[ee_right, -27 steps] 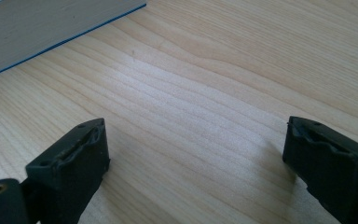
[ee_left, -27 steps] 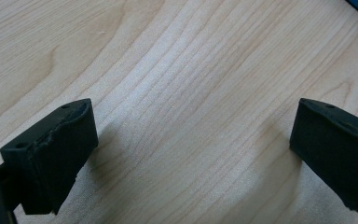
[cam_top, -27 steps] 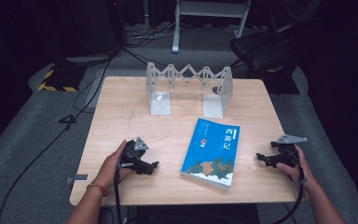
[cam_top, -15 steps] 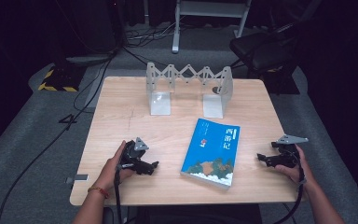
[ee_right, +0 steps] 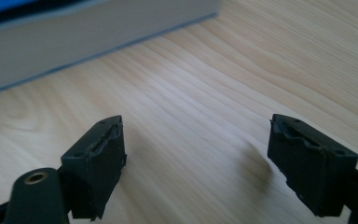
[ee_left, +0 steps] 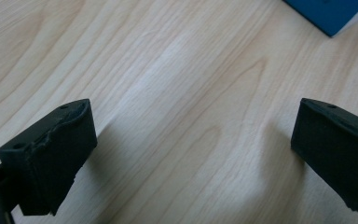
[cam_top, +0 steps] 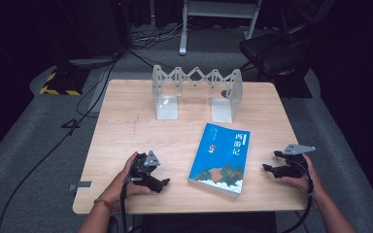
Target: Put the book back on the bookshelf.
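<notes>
A blue book (cam_top: 219,158) with a painted cover lies flat on the wooden table (cam_top: 126,121), right of centre near the front. My left gripper (cam_top: 162,183) rests on the table to the book's left, a hand around it. Its jaws stand open over bare wood (ee_left: 193,144), and a blue corner of the book (ee_left: 328,14) shows beyond them. My right gripper (cam_top: 268,167) sits low at the book's right side, pointing toward it. It is open with nothing between its fingers (ee_right: 196,154), and the book's pale page edge (ee_right: 74,42) lies just ahead.
A white expanding book rack (cam_top: 196,92) with two upright end plates stands at the back of the table. A dark chair (cam_top: 277,53) and cables (cam_top: 92,92) lie on the grey floor beyond. The table's front edge runs just below both hands.
</notes>
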